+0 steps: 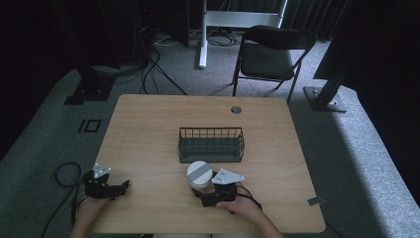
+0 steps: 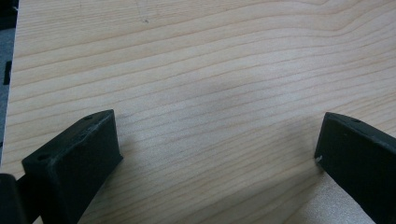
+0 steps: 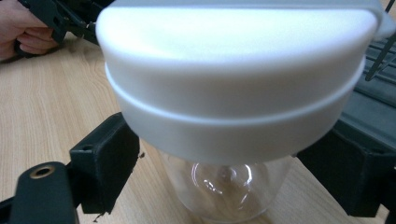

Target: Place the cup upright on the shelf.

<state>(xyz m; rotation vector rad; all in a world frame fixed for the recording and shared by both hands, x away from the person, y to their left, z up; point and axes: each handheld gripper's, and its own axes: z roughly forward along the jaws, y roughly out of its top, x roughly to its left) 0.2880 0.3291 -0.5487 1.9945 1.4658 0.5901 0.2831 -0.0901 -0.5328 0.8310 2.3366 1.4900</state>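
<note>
Clear jar [image 3: 229, 186] with white lid [image 1: 199, 173], standing upright, long axis vertical and lid uppermost, on the table [image 1: 148, 134] just in front of the wire basket [image 1: 211, 144]. Right gripper [image 1: 207, 191] brackets the jar's glass body, jaws at its sides; contact cannot be told. Left gripper [image 1: 121, 186], well left of the basket, jaws spread over bare wood.

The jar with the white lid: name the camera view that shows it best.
The right gripper view. The jar is close up there, its clear body and white lid between the right gripper jaws. The high view shows it small from above, in front of the wire basket. The left gripper view shows bare table.
</note>
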